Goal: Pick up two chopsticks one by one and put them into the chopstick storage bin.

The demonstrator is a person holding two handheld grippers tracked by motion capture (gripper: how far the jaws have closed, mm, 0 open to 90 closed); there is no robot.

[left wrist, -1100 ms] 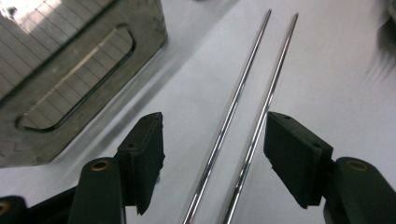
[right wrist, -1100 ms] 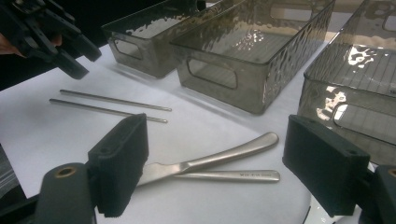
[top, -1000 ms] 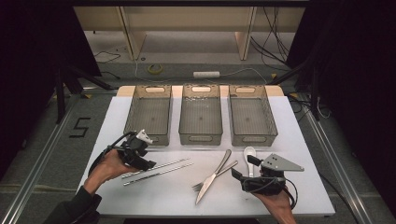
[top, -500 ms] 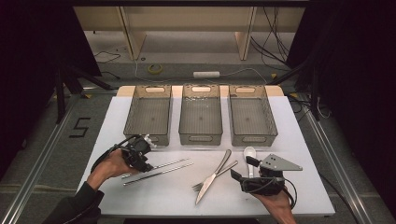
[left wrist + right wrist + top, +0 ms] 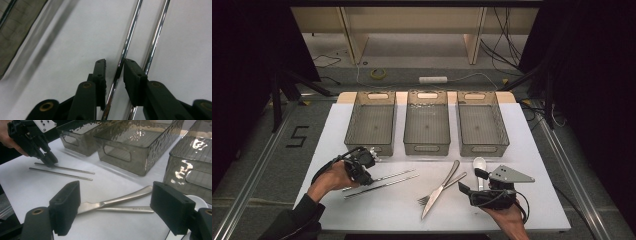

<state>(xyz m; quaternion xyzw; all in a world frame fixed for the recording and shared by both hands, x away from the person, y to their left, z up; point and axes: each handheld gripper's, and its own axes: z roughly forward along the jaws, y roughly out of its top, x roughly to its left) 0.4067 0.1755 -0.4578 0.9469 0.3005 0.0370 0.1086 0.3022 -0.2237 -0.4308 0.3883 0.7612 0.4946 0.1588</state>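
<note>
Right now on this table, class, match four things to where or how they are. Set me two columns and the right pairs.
Things:
1. chopsticks
2. spoon
3. knife
4. right gripper

Places or states:
A. lies crossed with the fork
B. jaws wide open, nothing between them
C. one of the pair sits between the left gripper's closing jaws
D. white, in front of the right-hand bin

Pairs: 1-C, 2-D, 3-A, 4-B
</note>
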